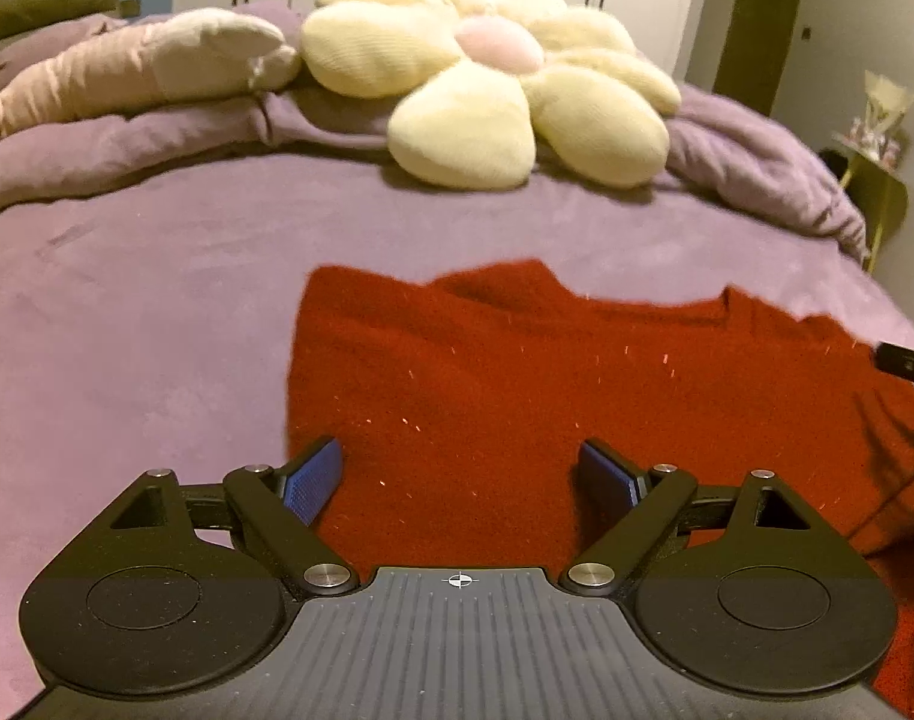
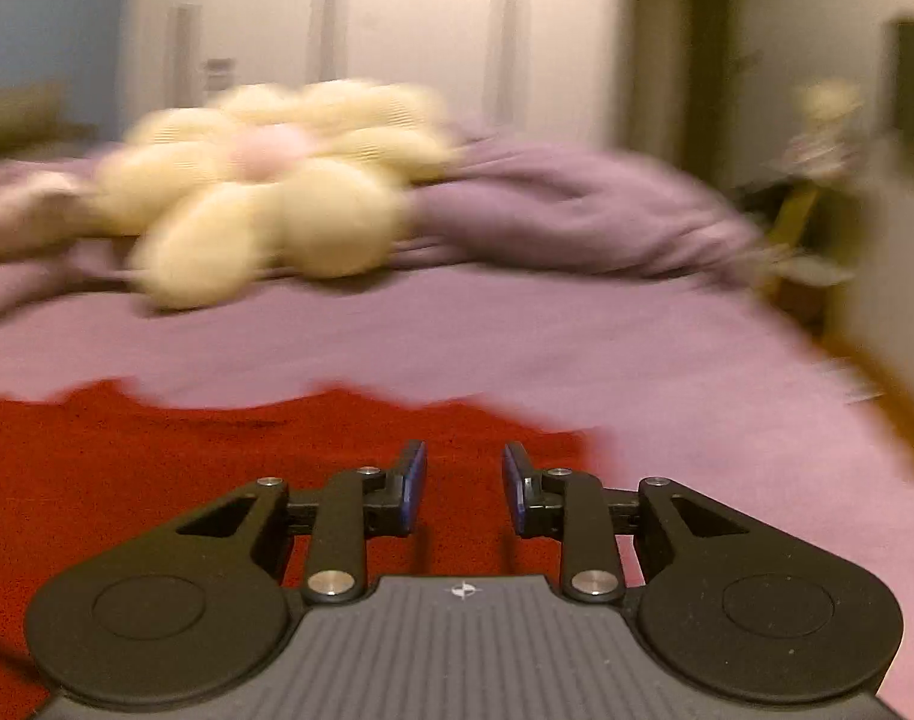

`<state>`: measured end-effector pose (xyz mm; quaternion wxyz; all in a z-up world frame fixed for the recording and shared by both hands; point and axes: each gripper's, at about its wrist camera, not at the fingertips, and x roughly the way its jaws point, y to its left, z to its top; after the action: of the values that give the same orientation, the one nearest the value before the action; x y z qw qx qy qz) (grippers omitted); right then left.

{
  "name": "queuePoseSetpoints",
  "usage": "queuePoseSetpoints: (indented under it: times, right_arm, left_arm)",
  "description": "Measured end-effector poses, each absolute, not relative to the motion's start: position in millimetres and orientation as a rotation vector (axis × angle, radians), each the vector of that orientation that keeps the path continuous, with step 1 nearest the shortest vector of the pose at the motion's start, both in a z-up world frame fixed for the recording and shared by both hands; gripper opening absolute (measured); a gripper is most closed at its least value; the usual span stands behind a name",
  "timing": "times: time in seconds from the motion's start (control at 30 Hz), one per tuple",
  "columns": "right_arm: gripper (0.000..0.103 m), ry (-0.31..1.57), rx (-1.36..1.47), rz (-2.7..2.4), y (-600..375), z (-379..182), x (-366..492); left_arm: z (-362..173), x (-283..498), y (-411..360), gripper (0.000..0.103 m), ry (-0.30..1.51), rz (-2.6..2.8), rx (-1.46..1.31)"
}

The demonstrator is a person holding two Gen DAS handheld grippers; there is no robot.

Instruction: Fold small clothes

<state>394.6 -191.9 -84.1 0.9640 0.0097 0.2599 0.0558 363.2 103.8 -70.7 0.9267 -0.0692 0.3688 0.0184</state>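
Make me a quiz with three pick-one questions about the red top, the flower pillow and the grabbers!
1. Where is the flower pillow?
A. beyond the red top on the bed
B. on the floor
C. under the top

2. What colour are the finger pads?
A. green
B. blue
C. white

3. How is the left gripper?
A. shut on the top
C. shut, holding nothing
B. open, holding nothing

Answers:
1 A, it lies farther up the bed.
2 B, the pads look blue.
3 B, its fingers stand wide apart over the top.
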Motion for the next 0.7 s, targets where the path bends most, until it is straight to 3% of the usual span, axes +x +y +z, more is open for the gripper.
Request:
queuePoseSetpoints:
  times: [0.13,0.2,0.7]
  right_arm:
    - [0.025,0.668,-0.066,0.275,-166.4,-112.6,407.4]
    - [0.025,0.621,-0.11,0.256,-170.3,-128.1,406.2]
    - [0.026,0.614,-0.105,0.147,-194.6,-105.0,343.9]
  left_arm:
    - [-79.1,368.8,106.5,0.097,0.77,0.037,-0.154]
    - [-82.3,372.7,112.7,0.098,0.781,0.036,-0.179]
    - [-75.8,346.8,129.9,0.101,0.829,0.101,-0.273]
